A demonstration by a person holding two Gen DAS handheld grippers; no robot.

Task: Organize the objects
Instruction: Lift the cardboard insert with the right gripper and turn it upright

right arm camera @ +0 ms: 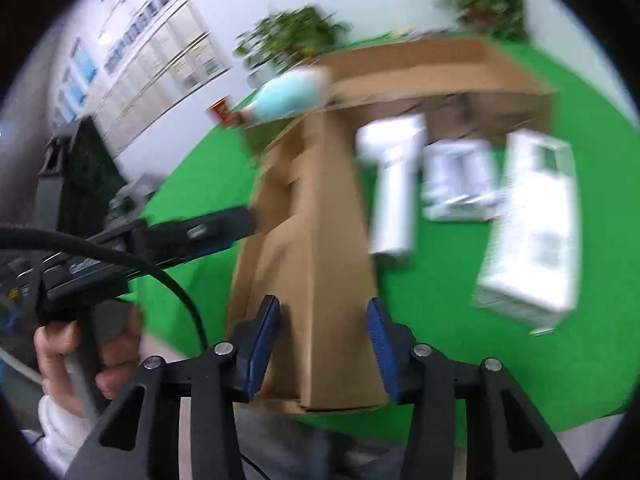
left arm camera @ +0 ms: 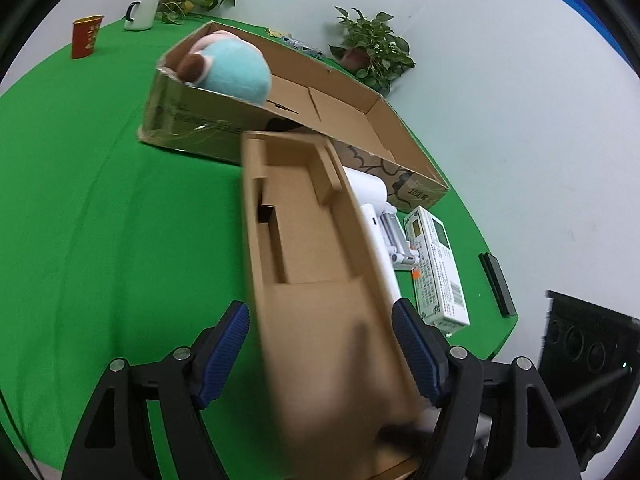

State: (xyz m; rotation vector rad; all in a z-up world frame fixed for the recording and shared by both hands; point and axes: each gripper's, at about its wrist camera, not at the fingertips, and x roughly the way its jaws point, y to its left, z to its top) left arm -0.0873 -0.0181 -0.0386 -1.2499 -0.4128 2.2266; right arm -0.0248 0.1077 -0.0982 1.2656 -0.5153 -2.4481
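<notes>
A long brown cardboard insert tray [left arm camera: 308, 264] is tilted in the air over the green table. My left gripper [left arm camera: 322, 326] is open, its blue pads [left arm camera: 228, 344] either side of the tray's near end with gaps. In the right wrist view my right gripper [right arm camera: 324, 320] is shut on the same tray [right arm camera: 312, 248] at its near end. My left gripper's body [right arm camera: 180, 236] shows at the left there, held by a hand. A large open cardboard box [left arm camera: 352, 120] lies behind, with a teal and pink plush toy [left arm camera: 236, 68] in its left end.
On the green table [left arm camera: 100, 200] right of the tray lie a white device [left arm camera: 374, 200], a white printed box [left arm camera: 436, 268] and a black bar [left arm camera: 496, 284]. A red cup [left arm camera: 86, 36], a white mug [left arm camera: 140, 12] and two potted plants [left arm camera: 372, 48] stand at the back.
</notes>
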